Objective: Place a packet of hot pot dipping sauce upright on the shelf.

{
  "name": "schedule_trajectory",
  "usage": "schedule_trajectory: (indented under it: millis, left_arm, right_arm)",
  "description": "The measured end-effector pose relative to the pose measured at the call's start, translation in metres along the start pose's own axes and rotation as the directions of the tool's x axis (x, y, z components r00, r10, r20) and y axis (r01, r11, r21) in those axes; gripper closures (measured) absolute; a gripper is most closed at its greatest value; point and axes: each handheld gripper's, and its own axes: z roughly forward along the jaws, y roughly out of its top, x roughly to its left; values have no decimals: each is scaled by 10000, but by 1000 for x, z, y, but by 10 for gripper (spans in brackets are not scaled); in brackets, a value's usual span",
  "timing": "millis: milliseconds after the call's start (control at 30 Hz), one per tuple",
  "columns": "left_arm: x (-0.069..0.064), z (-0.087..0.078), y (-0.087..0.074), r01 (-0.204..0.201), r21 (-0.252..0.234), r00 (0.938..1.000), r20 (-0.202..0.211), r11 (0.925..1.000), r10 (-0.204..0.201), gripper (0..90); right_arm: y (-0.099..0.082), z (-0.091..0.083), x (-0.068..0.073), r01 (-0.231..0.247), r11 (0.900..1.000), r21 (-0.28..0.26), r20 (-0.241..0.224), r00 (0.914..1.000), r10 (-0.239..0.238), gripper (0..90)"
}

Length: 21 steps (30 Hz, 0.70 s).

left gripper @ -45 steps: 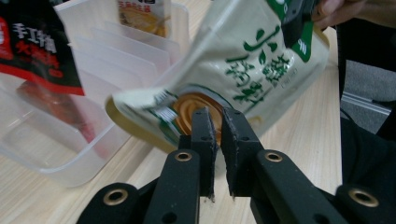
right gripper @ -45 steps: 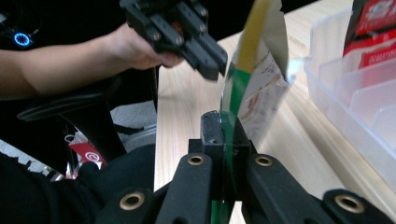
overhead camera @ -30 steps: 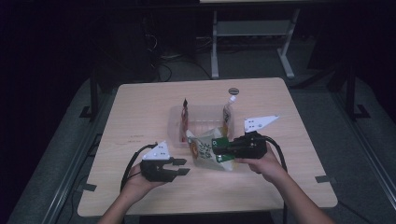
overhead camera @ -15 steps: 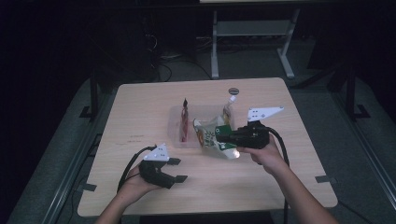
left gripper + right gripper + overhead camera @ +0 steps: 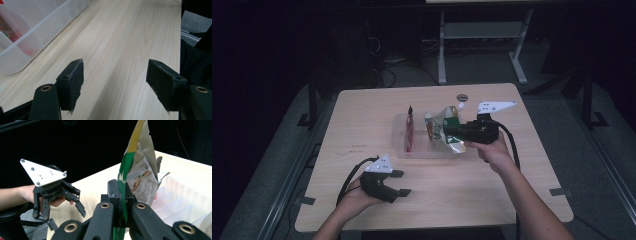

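High view: fixed overhead, person's side, facing forward and down, far; takes in whole table (image 5: 362,110), both grippers.
Left gripper view: low, close to tabletop, looking along own jaws; bin (image 5: 37,30) wall beyond left jaw.
Right gripper view: close, along own jaws; left gripper (image 5: 63,202) farther off, left of jaws.
Shared: table, bin.

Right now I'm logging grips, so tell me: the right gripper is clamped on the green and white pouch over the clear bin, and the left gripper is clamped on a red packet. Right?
Not quite. The left gripper holds nothing: the left gripper view shows its jaws open over bare table. The right gripper is indeed clamped on the green and white pouch over the clear bin.
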Motion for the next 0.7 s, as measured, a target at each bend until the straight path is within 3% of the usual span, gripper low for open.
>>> schedule_trajectory:
  millis: [700]
  left_arm:
    - [-1, 4, -2, -8, 246, 9998, 220, 9997, 3, 282]
  right_arm:
    - [-11, 22, -11, -12, 9970, 775, 525, 9986, -29, 900]
